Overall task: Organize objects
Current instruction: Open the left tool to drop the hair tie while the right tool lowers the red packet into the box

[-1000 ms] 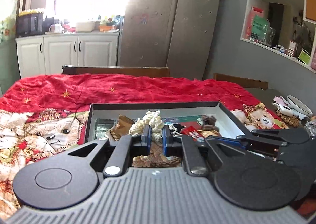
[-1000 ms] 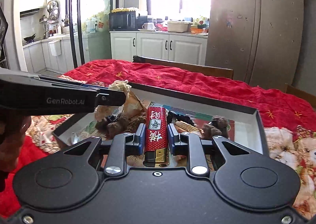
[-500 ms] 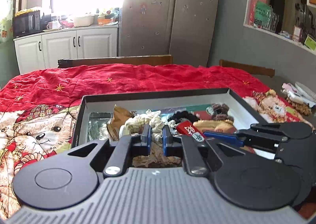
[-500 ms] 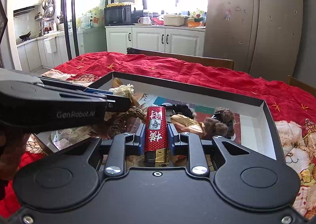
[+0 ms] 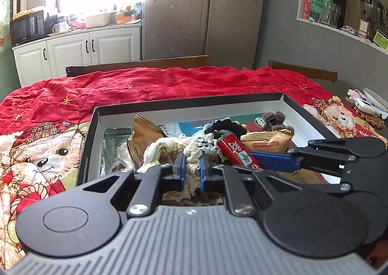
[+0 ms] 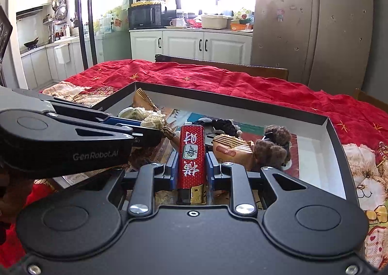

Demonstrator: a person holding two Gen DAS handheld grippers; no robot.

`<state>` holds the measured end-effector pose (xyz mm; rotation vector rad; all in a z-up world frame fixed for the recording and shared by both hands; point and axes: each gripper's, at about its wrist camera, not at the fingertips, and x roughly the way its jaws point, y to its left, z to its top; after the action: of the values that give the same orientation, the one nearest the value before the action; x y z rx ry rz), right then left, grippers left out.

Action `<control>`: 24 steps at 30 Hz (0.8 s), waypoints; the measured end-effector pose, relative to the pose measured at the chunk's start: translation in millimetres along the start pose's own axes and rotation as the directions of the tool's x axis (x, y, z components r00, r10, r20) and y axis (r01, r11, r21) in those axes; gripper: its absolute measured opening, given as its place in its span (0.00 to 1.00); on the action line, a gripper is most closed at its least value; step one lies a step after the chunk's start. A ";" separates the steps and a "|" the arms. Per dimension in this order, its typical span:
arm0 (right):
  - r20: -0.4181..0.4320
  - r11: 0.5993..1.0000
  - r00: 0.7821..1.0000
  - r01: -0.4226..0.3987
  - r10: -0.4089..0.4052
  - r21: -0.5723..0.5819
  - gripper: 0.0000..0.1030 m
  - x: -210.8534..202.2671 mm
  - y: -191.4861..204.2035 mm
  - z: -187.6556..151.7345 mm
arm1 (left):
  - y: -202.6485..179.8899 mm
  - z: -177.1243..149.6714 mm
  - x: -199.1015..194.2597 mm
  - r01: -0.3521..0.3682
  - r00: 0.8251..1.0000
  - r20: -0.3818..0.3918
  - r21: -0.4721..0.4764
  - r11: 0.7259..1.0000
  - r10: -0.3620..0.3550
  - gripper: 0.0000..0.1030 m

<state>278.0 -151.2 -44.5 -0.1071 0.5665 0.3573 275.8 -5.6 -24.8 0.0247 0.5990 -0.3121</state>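
Observation:
A shallow black box with a white inside (image 5: 194, 102) (image 6: 218, 102) lies on the red cloth and holds several small things. Over its near left part, my left gripper (image 5: 192, 165) is shut on a cream frilly scrunchie (image 5: 169, 146). From the right wrist view the same gripper (image 6: 145, 127) comes in from the left with the scrunchie (image 6: 150, 117) at its tip. My right gripper (image 6: 191, 161) is shut on a red lighter (image 6: 191, 151) with white characters. It hangs over the box's near middle, close to the right of the left gripper (image 5: 274, 161).
In the box lie a brown snack packet (image 5: 143, 134), a black scrunchie (image 5: 225, 127), a brown fuzzy clip (image 6: 274, 144) and an orange wafer packet (image 5: 266, 139). The bear-print red cloth (image 5: 43, 153) covers the table. Chair backs (image 5: 135, 65) stand at the far side. A plate (image 5: 373, 100) sits far right.
Both grippers have sunk lower over the box, each keeping its hold. The box contents look nearer in both views.

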 end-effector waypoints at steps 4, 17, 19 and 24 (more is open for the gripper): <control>-0.002 1.000 1.000 -0.001 0.001 0.001 0.22 1.3 -0.5 -0.1 | -1.1 -0.7 -0.2 -0.003 1.000 -0.001 0.007 1.000 0.003 0.15; -0.003 1.000 1.000 -0.009 0.009 -0.002 0.23 1.0 -0.3 -1.9 | -1.5 -0.1 -3.5 0.002 1.000 0.009 -0.007 1.000 -0.001 0.38; 0.001 1.000 1.000 -0.008 0.008 -0.006 0.23 0.7 -0.1 -2.0 | -2.0 0.5 -5.0 0.003 1.000 0.014 -0.006 1.000 -0.003 0.38; 0.006 1.000 1.000 0.000 0.000 -0.023 0.23 -1.1 2.1 -2.1 | -2.4 1.5 -6.5 0.007 1.000 0.019 -0.009 1.000 -0.006 0.38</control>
<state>275.3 -150.0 -45.6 -0.1284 0.5564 0.3641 270.8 -6.2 -19.8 0.0110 0.5819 -0.3155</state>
